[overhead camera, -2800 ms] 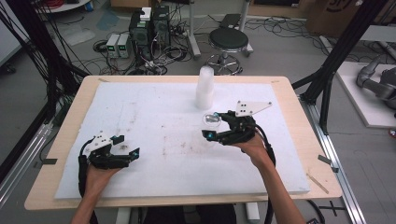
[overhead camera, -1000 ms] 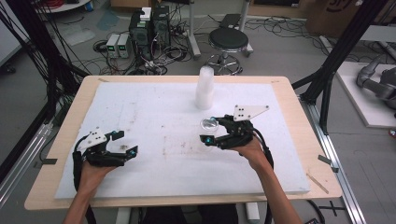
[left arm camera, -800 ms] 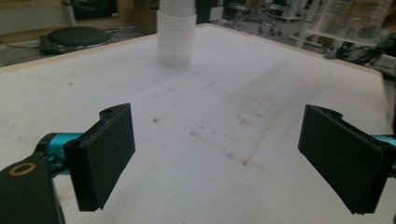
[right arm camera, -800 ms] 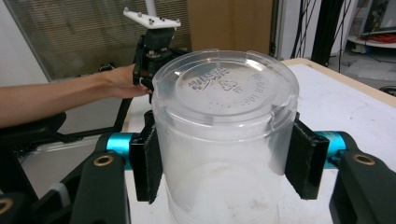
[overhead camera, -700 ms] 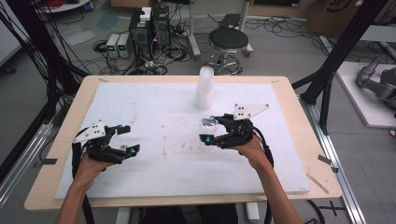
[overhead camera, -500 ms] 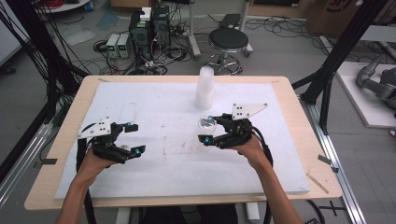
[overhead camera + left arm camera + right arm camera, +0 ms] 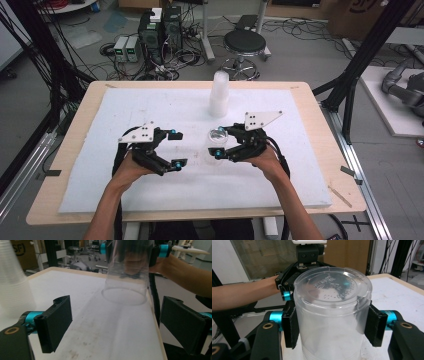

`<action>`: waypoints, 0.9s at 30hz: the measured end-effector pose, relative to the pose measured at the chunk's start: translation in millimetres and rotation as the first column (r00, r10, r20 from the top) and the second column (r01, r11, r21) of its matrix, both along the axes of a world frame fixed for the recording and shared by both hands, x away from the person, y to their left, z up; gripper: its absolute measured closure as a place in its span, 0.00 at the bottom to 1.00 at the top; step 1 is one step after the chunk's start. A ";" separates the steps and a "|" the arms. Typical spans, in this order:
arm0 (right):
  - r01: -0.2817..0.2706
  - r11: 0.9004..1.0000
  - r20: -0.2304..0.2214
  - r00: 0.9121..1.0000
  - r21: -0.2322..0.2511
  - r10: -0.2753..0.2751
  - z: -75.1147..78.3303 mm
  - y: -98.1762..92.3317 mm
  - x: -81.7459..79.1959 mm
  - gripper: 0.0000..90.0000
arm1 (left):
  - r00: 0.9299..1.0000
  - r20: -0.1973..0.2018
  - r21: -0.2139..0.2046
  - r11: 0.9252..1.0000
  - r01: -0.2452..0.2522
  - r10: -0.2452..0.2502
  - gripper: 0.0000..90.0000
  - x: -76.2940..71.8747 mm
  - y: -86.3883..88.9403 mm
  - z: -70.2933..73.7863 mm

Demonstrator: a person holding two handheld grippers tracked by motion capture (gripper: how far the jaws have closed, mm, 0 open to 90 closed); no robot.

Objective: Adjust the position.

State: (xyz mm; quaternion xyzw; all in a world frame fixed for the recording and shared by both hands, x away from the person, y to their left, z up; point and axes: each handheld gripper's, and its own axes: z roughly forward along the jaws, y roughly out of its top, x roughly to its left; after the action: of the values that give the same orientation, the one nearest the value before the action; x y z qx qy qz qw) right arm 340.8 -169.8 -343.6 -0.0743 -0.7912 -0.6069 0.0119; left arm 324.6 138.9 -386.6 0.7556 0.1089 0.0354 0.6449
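Even, fairly bright indoor light from above, soft faint shadows under the hands on the white desk (image 7: 150, 105), high view slightly soft, glare on the clear cup (image 7: 332, 315), near claw pads (image 7: 53, 322) blurred

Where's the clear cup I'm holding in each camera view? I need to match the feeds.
High view: the clear cup is just right of centre, upside down in the right gripper.
Left gripper view: top centre, rim down.
Right gripper view: centre, clamped between the fingers.
Shared landmark: the white cup stack, at the far left edge in the left gripper view.
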 end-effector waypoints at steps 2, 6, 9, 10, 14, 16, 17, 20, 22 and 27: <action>-0.002 1.000 -0.004 1.000 0.003 0.002 -0.3 0.3 -0.3 0.44 | 1.000 0.002 0.000 1.000 0.012 -0.012 0.12 1.5 -8.5 0.5; -0.012 1.000 -0.007 1.000 0.007 0.012 -0.4 1.4 -1.0 0.44 | 0.999 0.003 0.009 0.999 0.041 -0.041 0.12 3.0 -22.9 -0.4; -0.017 1.000 -0.007 1.000 0.009 0.017 -0.4 2.2 -1.3 0.44 | 0.998 0.004 0.018 0.998 0.061 -0.061 0.12 3.9 -31.8 -0.4; -0.021 1.000 -0.005 1.000 0.010 0.021 -0.6 2.7 -1.3 0.44 | 0.998 0.005 0.016 0.998 0.064 -0.064 0.12 4.3 -34.7 -0.5; -0.030 0.999 -0.006 1.000 0.017 0.030 -0.4 4.2 -2.0 0.44 | 0.997 0.003 0.012 0.997 0.082 -0.082 0.12 5.2 -45.2 -1.3; -0.026 1.000 -0.002 1.000 0.016 0.026 -0.3 4.9 -2.3 0.44 | 0.996 0.005 0.014 0.996 0.093 -0.093 0.12 5.1 -49.9 -1.7; -0.035 0.999 -0.005 0.999 0.015 0.035 -0.5 5.6 -2.8 0.44 | 0.995 0.004 0.012 0.995 0.097 -0.097 0.12 5.0 -51.7 -1.9; -0.035 0.999 -0.006 0.999 0.016 0.035 -0.4 5.9 -3.3 0.44 | 0.994 0.001 0.014 0.994 0.105 -0.105 0.12 5.3 -55.3 -2.6; -0.040 0.999 -0.009 0.999 0.022 0.040 -0.2 6.0 -3.7 0.44 | 0.995 0.000 0.016 0.994 0.104 -0.104 0.13 6.3 -56.6 -3.3; -0.044 0.999 -0.011 0.999 0.030 0.045 -0.3 6.5 -4.0 0.44 | 0.994 0.000 0.008 0.994 0.112 -0.112 0.18 7.0 -58.2 -4.2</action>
State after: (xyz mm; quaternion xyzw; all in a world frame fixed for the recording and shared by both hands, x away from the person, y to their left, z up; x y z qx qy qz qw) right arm 336.8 -163.3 -343.8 -0.0600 -0.7836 -0.6176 0.0310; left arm 331.6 80.6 -390.8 0.7631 0.0663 -0.0003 0.6428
